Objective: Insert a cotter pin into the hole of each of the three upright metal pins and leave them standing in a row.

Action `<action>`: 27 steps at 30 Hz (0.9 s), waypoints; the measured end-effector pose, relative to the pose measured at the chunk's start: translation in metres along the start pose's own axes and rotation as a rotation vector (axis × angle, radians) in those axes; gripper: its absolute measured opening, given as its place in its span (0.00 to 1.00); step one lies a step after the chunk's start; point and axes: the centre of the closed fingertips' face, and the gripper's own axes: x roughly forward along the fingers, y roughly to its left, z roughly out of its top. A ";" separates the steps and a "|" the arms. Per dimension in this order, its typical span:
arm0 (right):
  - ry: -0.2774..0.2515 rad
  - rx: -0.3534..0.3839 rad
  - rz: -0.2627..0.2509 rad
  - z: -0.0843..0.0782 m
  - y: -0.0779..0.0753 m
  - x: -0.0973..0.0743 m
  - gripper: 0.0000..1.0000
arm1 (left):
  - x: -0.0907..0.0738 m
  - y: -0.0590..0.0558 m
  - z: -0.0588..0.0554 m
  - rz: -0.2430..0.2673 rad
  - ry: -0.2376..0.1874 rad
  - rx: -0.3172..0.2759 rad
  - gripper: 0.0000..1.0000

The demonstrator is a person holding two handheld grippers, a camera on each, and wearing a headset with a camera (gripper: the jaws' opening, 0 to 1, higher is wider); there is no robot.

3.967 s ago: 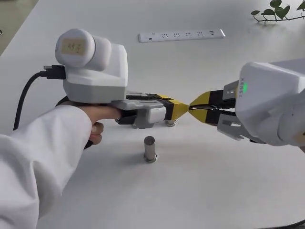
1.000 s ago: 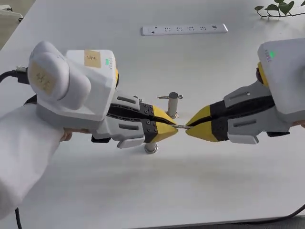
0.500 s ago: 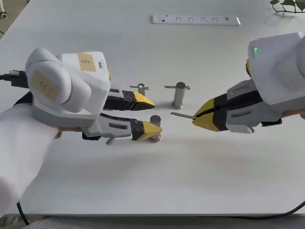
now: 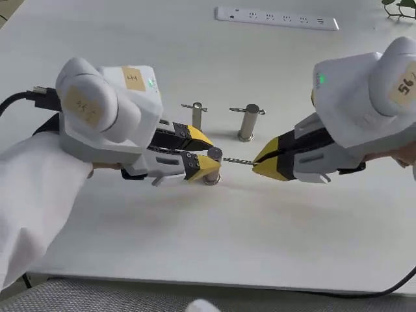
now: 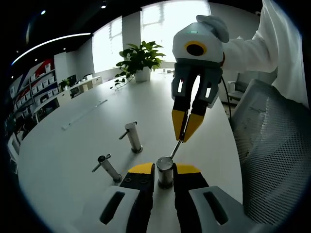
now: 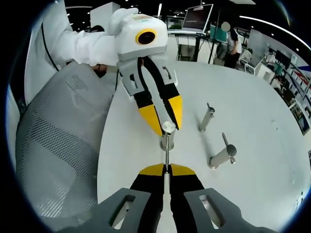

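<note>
Nearest, past the table (image 4: 214, 247) edge on the person's side of the near pin (image 5: 165, 167): a mesh chair (image 5: 274, 160). Between that edge and the near pin, bare top, wide and free. Left of the near pin, a white sleeve (image 4: 32, 195) and a black cable (image 4: 18, 107), low over the top.

At the near pin itself: left claw (image 4: 209, 155) closed on it, one jaw at each flank, shaft upright, foot on the table. Straight in from the right, right claw (image 4: 257, 160) clamped on the cotter (image 4: 237, 160), held level, free tip at the near pin's head. In the hole or merely against it: cannot tell. Little gap between the two claws' tips, so tight room around the head.

Just behind the near pin: two more pins, upright, apart from each other, each with a cotter through the top. Left pin (image 4: 197, 117) behind and slightly left, right pin (image 4: 247, 125) behind and to the right. Neither touching a claw.

Well behind the near pin: power strip (image 4: 276, 18), flat on the top. Farther off, plant (image 5: 141, 58) at the table's far end.
</note>
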 end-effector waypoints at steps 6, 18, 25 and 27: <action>0.010 -0.005 0.002 0.002 0.001 0.001 0.00 | 0.000 -0.002 -0.001 -0.002 -0.012 -0.026 0.11; 0.032 -0.033 -0.002 0.004 0.003 -0.002 0.00 | -0.001 -0.002 -0.002 0.010 -0.033 -0.048 0.11; 0.034 -0.031 0.005 0.006 0.003 -0.001 0.00 | -0.001 -0.002 -0.002 0.016 -0.043 -0.057 0.11; 0.031 -0.032 0.001 0.008 0.003 0.001 0.00 | -0.001 -0.002 -0.002 0.015 -0.043 -0.058 0.11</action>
